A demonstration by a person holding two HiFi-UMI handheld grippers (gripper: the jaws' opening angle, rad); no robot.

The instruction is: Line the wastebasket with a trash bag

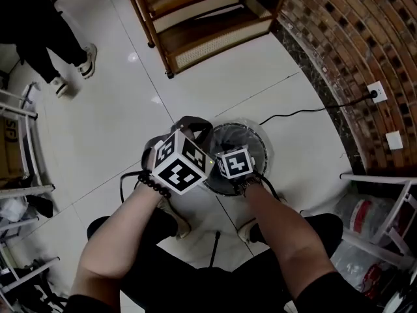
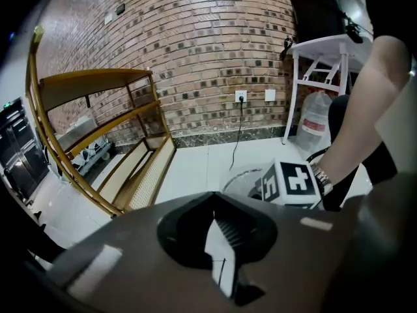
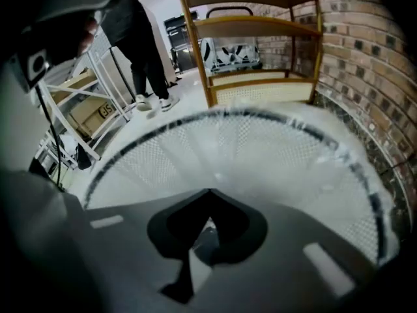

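The round black mesh wastebasket (image 1: 255, 150) stands on the white tile floor in front of my knees. A translucent trash bag (image 1: 242, 134) lies in it, its film draped over the rim (image 3: 130, 150). My right gripper (image 1: 229, 150) hangs over the basket's near side with its jaws shut. In the right gripper view a crumpled pale bit of film sits at its tips (image 3: 203, 230), and hazy folds run up toward them. My left gripper (image 1: 194, 128) is just left of the basket, shut (image 2: 218, 240), with nothing I can make out in it. The basket (image 2: 244, 178) shows beyond it.
A wooden shelf unit (image 1: 208, 18) stands at the back. A brick wall (image 1: 352, 51) runs along the right, with a socket (image 1: 376, 91) and a black cable (image 1: 306, 113) across the floor. White metal racks (image 1: 23, 149) (image 1: 384, 207) flank me. A person (image 1: 45, 38) stands at far left.
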